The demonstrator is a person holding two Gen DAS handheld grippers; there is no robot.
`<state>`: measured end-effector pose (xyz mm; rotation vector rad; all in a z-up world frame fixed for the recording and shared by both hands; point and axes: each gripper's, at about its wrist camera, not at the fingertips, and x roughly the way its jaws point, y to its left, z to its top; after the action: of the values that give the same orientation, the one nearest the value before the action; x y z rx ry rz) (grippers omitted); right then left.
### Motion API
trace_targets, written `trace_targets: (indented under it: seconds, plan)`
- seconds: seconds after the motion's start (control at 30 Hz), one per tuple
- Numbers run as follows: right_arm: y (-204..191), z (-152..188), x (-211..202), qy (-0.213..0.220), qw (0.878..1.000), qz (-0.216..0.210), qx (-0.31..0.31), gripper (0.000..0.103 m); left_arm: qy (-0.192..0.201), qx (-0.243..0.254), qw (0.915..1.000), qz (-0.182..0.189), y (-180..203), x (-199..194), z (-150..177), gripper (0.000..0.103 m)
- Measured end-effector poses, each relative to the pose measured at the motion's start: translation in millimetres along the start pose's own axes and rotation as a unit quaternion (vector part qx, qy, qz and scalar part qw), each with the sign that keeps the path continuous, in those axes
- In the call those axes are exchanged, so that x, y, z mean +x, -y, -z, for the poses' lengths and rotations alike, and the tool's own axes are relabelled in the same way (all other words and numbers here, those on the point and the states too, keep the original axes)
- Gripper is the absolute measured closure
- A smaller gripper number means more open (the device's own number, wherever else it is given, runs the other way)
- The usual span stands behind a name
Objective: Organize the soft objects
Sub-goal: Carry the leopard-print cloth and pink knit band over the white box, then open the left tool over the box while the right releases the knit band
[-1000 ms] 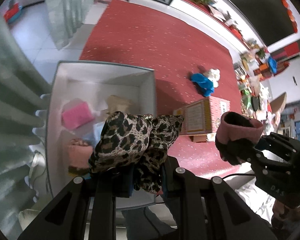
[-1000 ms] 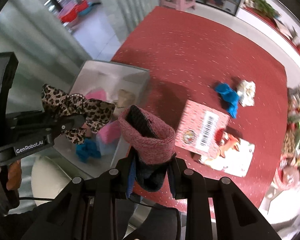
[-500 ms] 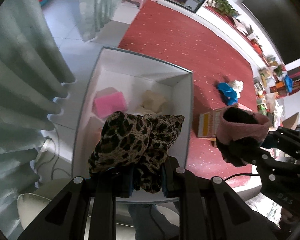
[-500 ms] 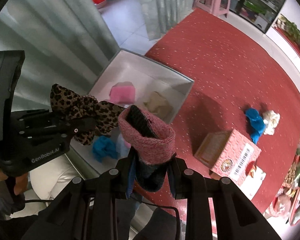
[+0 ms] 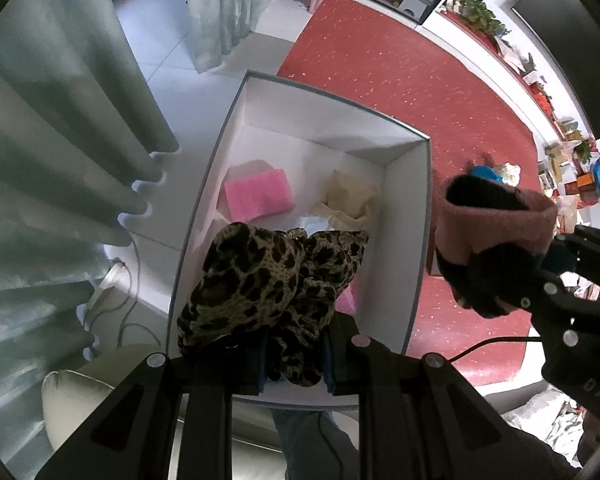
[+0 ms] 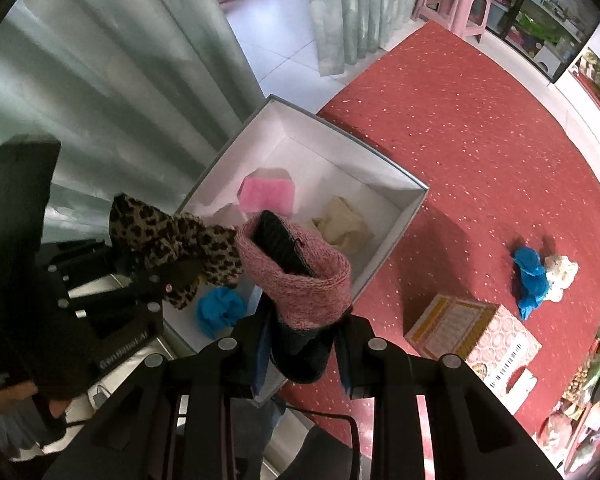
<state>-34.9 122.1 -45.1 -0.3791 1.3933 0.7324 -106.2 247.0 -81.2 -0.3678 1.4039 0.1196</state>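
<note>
My left gripper [image 5: 296, 356] is shut on a leopard-print cloth [image 5: 268, 280] and hangs over the near end of a white open box [image 5: 418, 240]. In the right wrist view that cloth [image 6: 168, 236] and the left gripper [image 6: 140, 268] show at the left. My right gripper [image 6: 304, 344] is shut on a pink-and-black knitted hat [image 6: 300, 276], above the box's near right corner; the same hat [image 5: 492, 228] appears right of the box in the left wrist view. Inside the box [image 6: 396, 240] lie a pink sponge [image 6: 266, 196], a cream cloth [image 6: 342, 226] and a blue cloth [image 6: 220, 310].
The box stands at the edge of a round red table [image 6: 480, 140]. On the table lie a blue cloth [image 6: 530, 274] with a white one [image 6: 562, 270], and a patterned cardboard carton [image 6: 472, 336]. Grey curtains [image 5: 60, 160] hang to the left over tiled floor. A pink stool [image 6: 456, 4] stands beyond.
Both grippers have shifted left with their loads, from over the table toward the box. The box now sits centred under the leopard cloth, and the hat has come up to its right edge.
</note>
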Motion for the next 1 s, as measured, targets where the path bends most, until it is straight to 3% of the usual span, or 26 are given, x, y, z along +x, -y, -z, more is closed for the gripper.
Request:
trace_targets:
  seconds: [0.53, 0.6, 0.63, 0.73, 0.77, 0.8, 0.83, 0.93, 1.0]
  plan:
    - [9.3, -34.7, 36.3, -0.017, 1.0, 0.0, 0.019, 0.074, -0.025, -0.02, 0.9994, -0.013, -0.1, 27.1, -12.2, 0.081]
    - [11.3, -39.7, 40.2, -0.018, 1.0, 0.001, 0.023, 0.074, -0.019, -0.021, 0.9994, -0.017, 1.7, 27.2, -13.6, 0.077]
    - [13.0, -42.0, 42.0, -0.018, 1.0, 0.001, 0.026, 0.074, -0.014, -0.022, 0.9995, -0.02, 2.5, 26.3, -14.6, 0.074]
    - [16.2, -47.4, 47.1, -0.023, 0.999, -0.006, 0.028, 0.073, 0.001, -0.027, 0.9995, -0.014, 4.4, 21.4, -17.9, 0.042]
    - [17.1, -48.5, 48.0, -0.023, 0.999, -0.008, 0.027, 0.064, 0.006, -0.027, 0.9995, -0.014, 4.6, 19.3, -17.6, 0.026]
    - [18.1, -48.9, 48.1, -0.022, 0.999, -0.008, 0.026, 0.045, 0.011, -0.027, 0.9995, -0.014, 5.0, 17.0, -17.6, 0.018]
    - [18.8, -48.7, 46.5, -0.016, 1.0, -0.005, 0.026, 0.029, 0.016, -0.027, 0.9994, -0.013, 5.1, 15.6, -17.8, 0.018]
    - [20.3, -49.6, 43.2, -0.007, 1.0, -0.004, 0.027, 0.027, 0.019, -0.033, 0.9992, -0.009, 3.5, 13.7, -16.9, 0.014]
    - [22.1, -50.7, 42.6, -0.006, 1.0, -0.003, 0.03, 0.027, 0.018, -0.045, 0.9988, -0.003, -0.6, 14.7, -17.3, 0.0]
